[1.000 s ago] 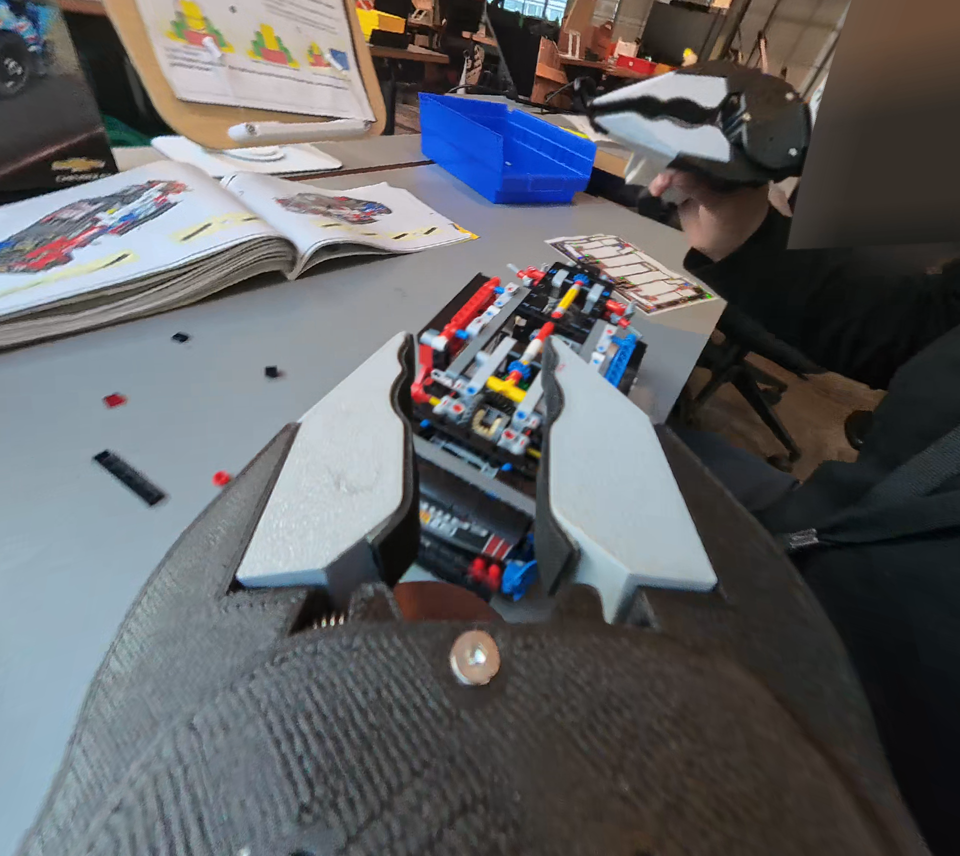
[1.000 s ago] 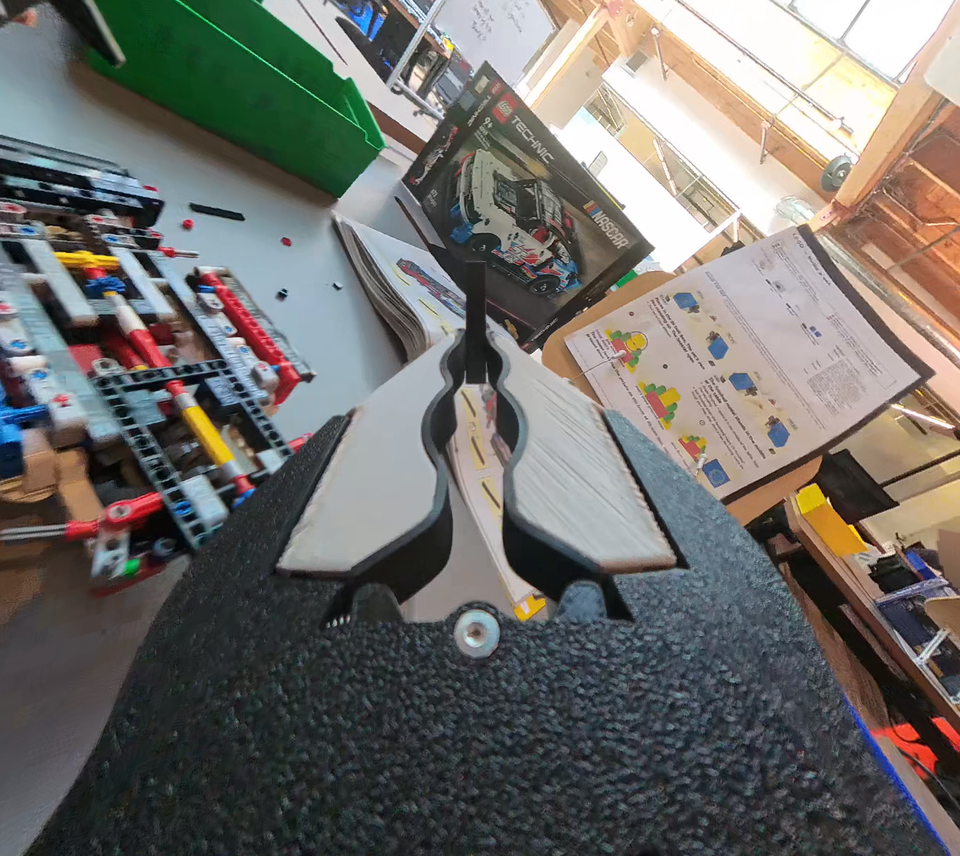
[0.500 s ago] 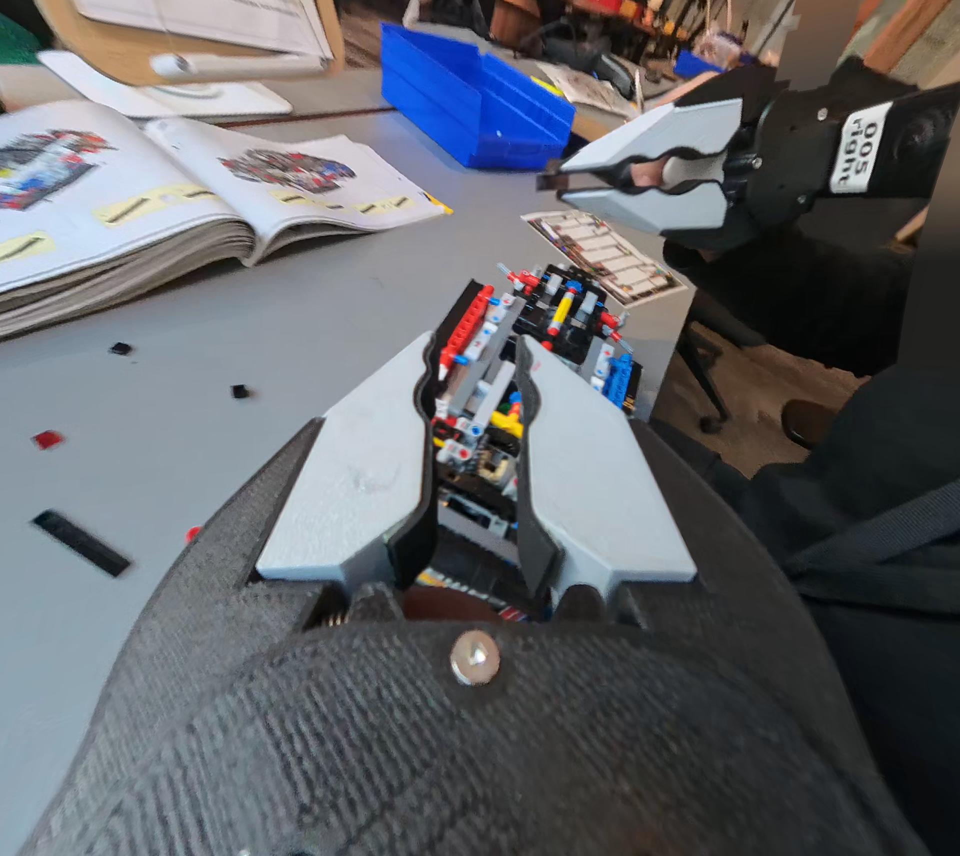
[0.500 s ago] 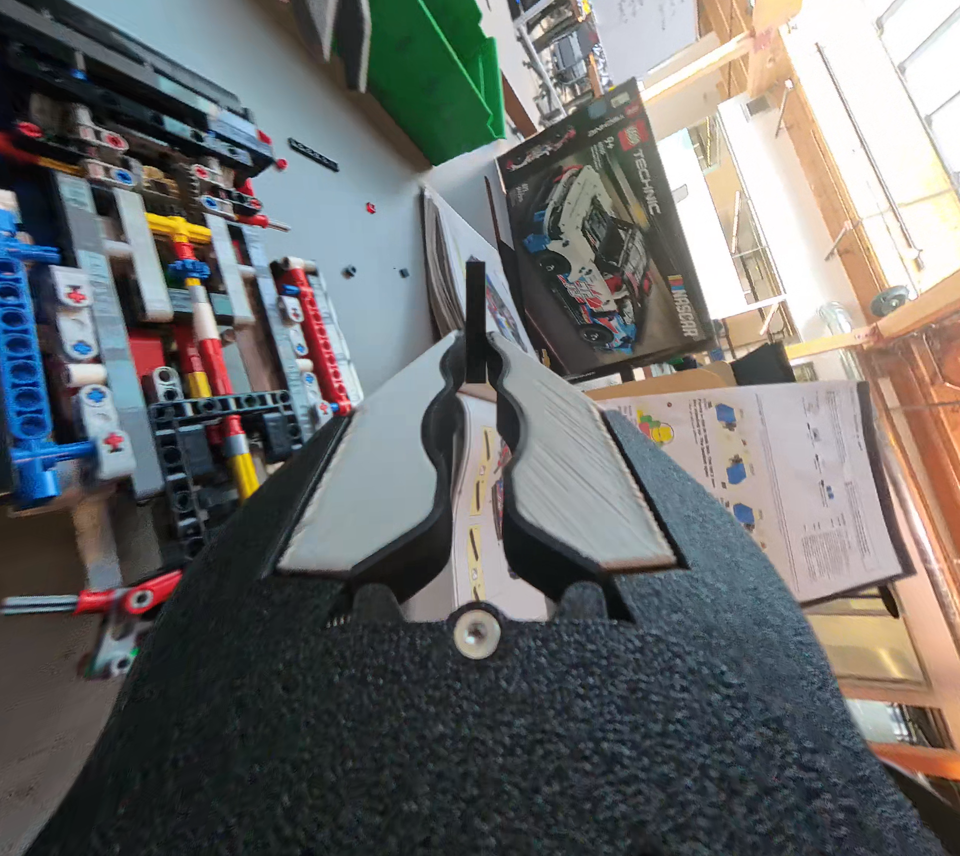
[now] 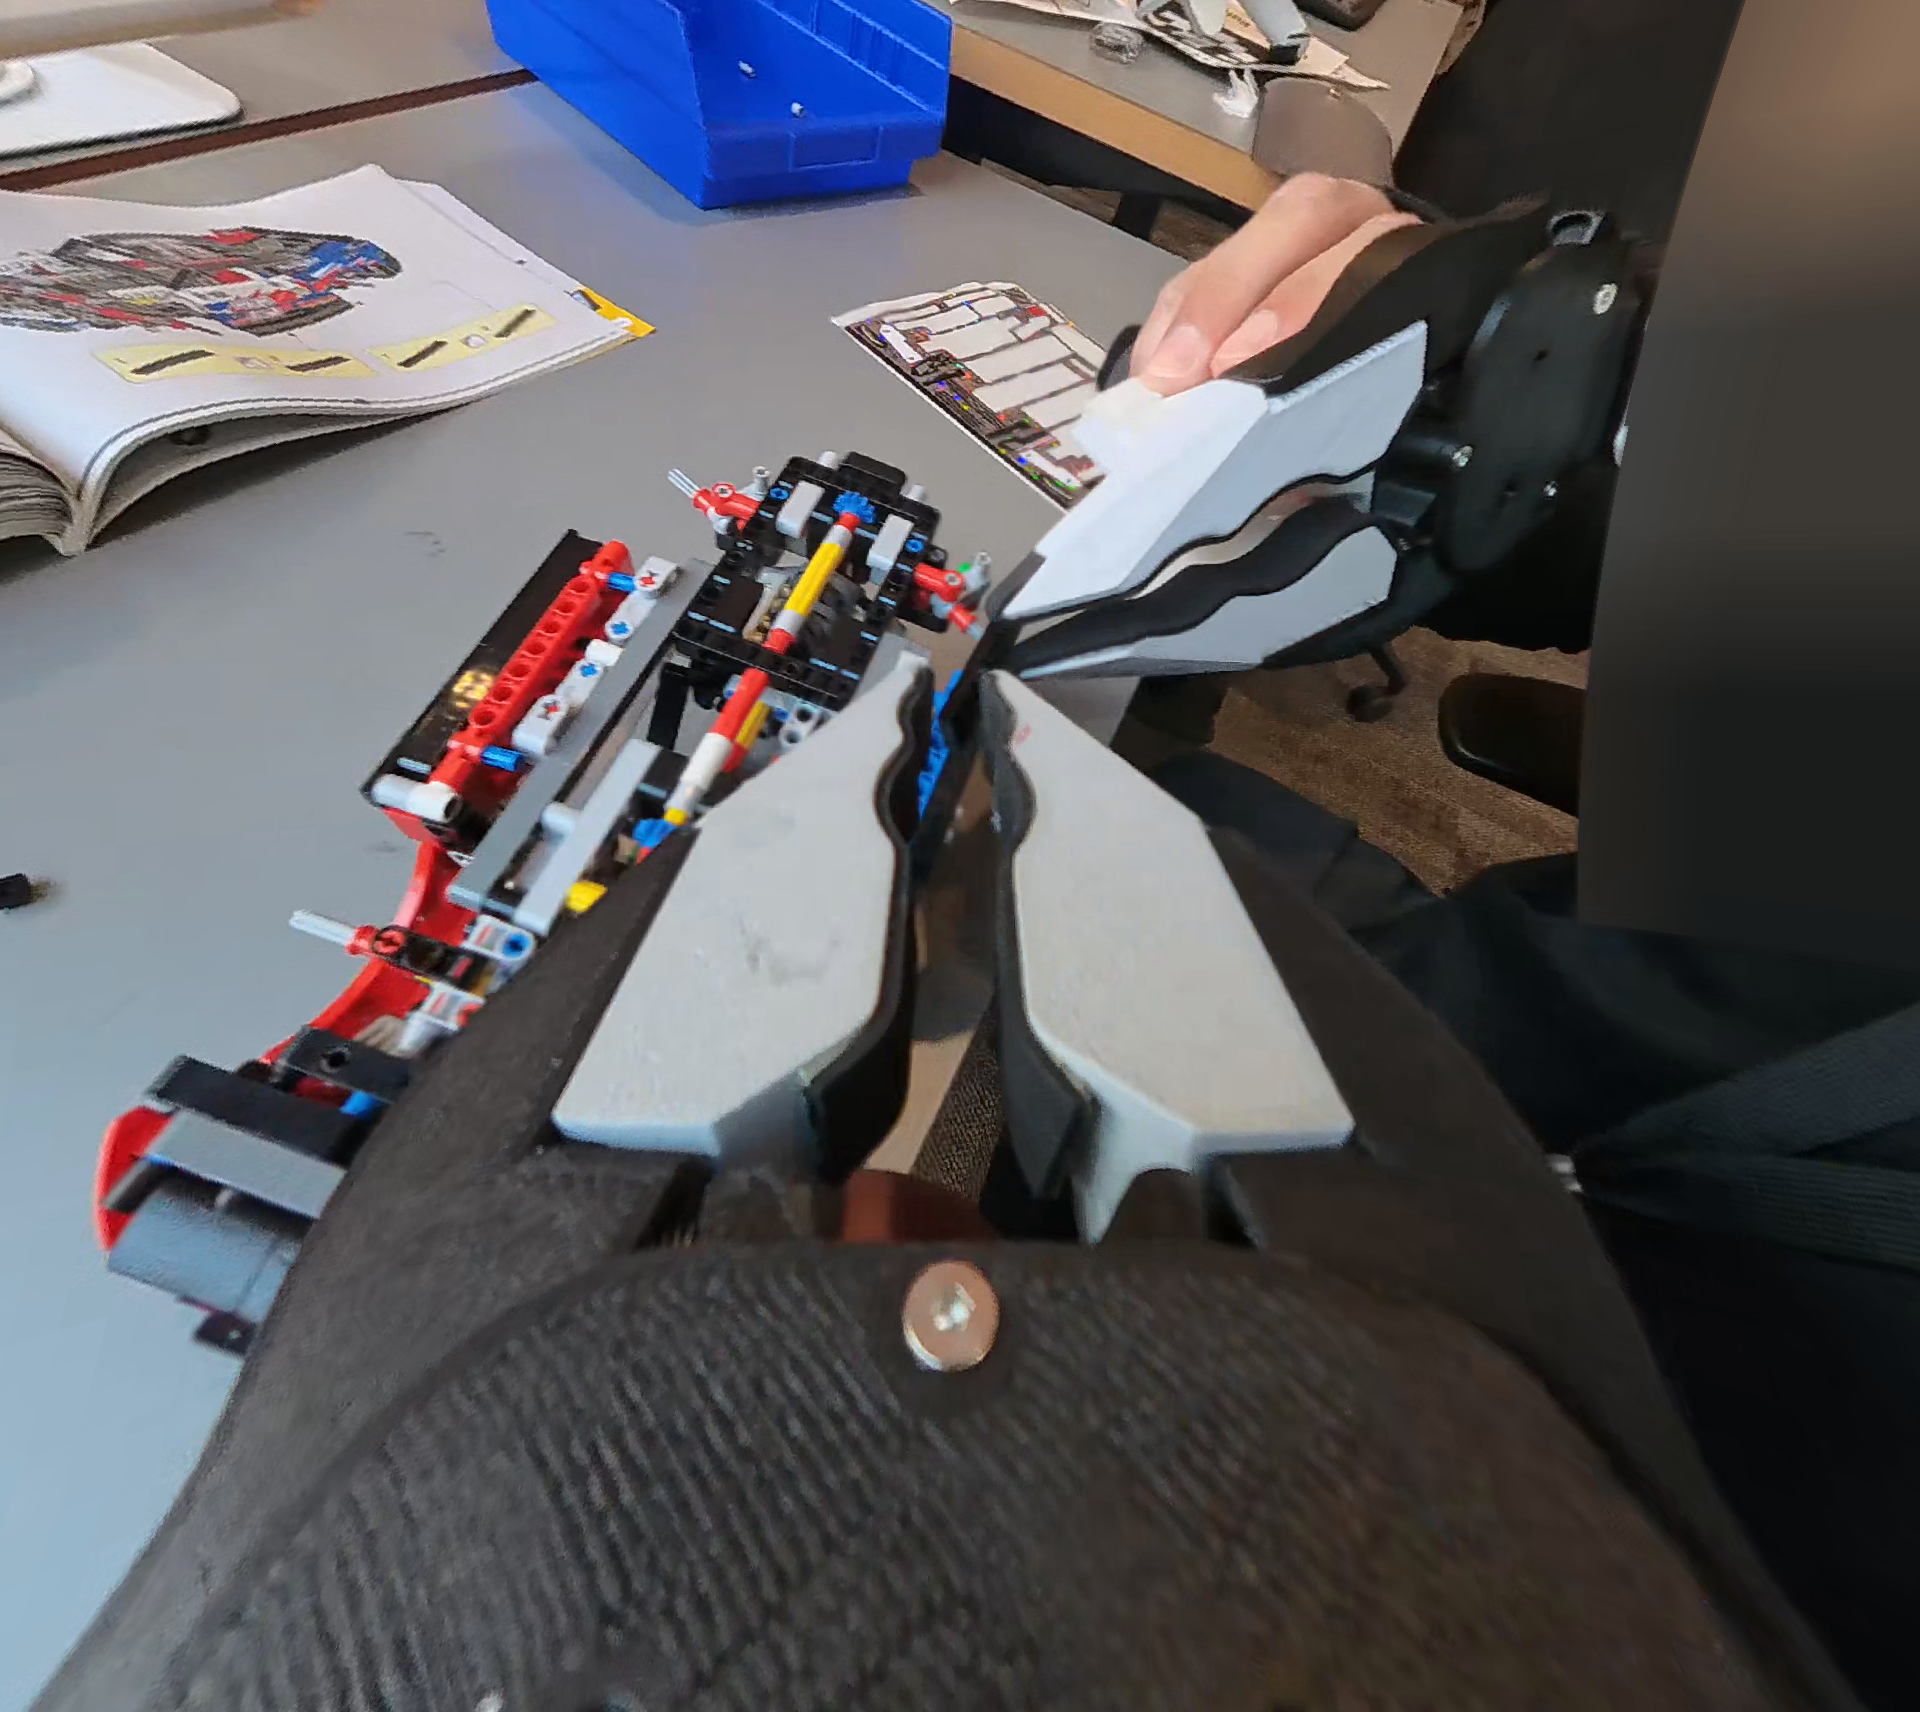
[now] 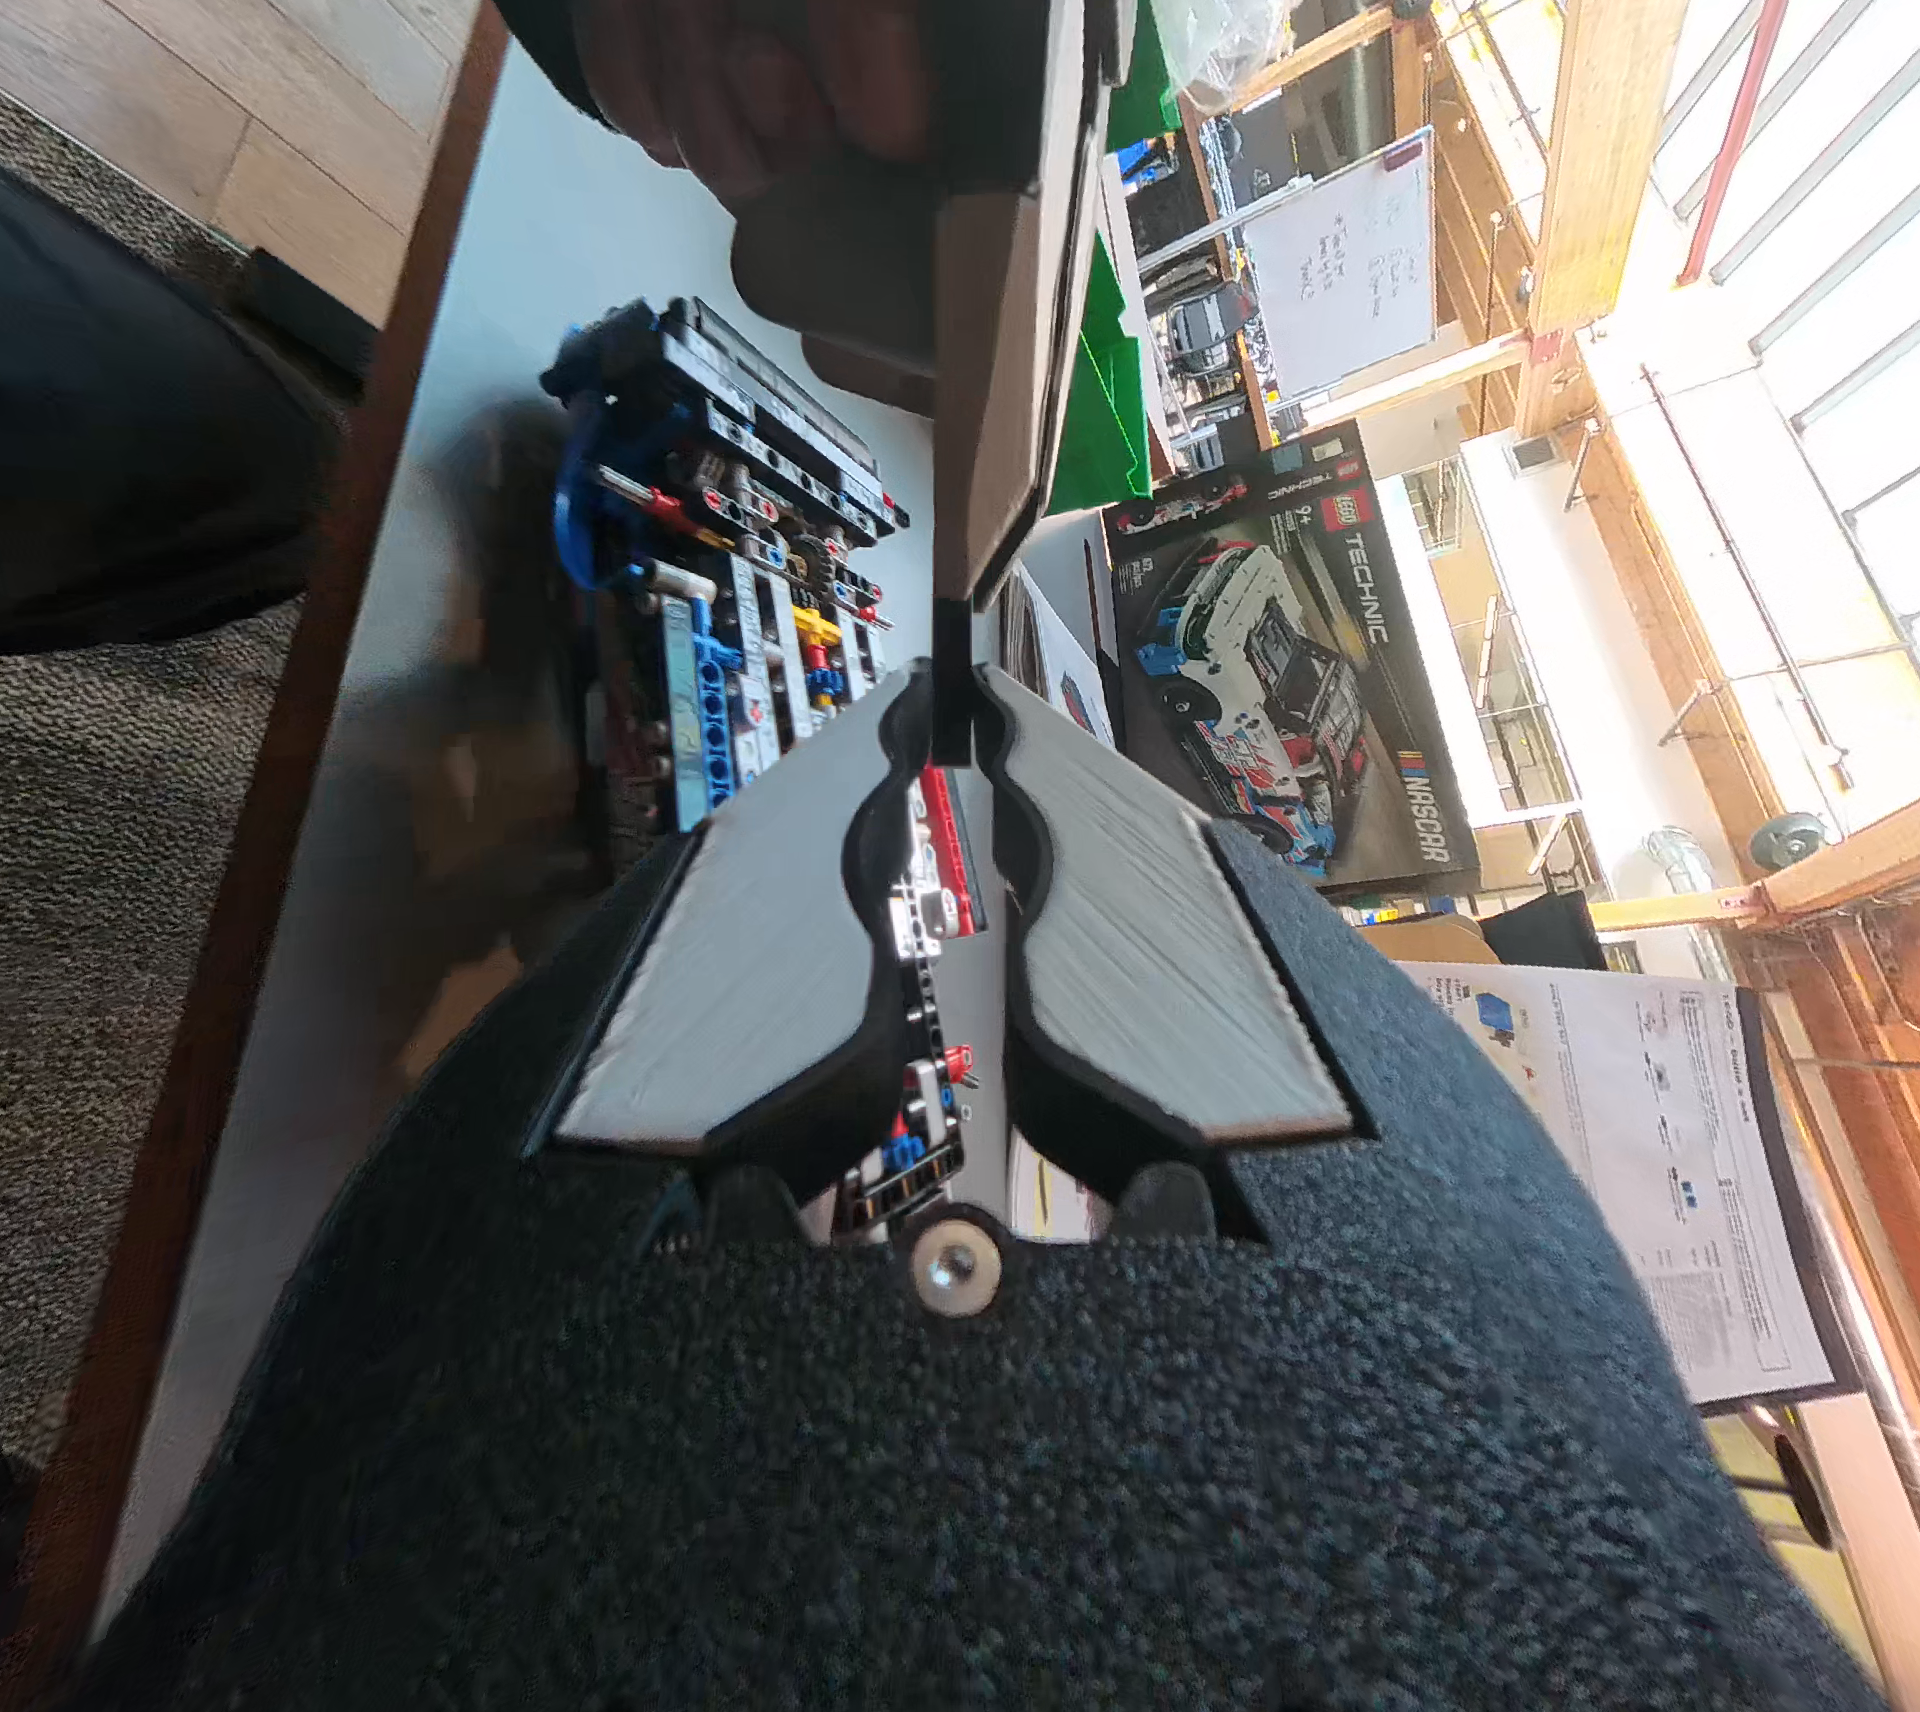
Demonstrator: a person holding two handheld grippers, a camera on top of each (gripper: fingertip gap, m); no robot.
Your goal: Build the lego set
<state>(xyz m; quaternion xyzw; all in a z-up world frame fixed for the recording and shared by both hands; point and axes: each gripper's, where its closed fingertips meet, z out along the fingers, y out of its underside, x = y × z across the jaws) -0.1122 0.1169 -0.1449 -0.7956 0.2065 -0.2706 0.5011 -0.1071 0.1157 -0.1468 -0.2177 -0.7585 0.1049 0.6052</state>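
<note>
A thin black lego piece (image 6: 951,675) is clamped between the tips of the right gripper (image 6: 951,696). Just ahead, the left gripper (image 5: 956,691) appears nearly closed, seemingly on the same piece. The lego chassis (image 5: 665,717) is seen left of both tips on the grey table (image 5: 260,602)

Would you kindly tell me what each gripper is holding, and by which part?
The right gripper pinches a thin black lego piece by its lower end. Whether the left gripper also grips it cannot be told.
</note>
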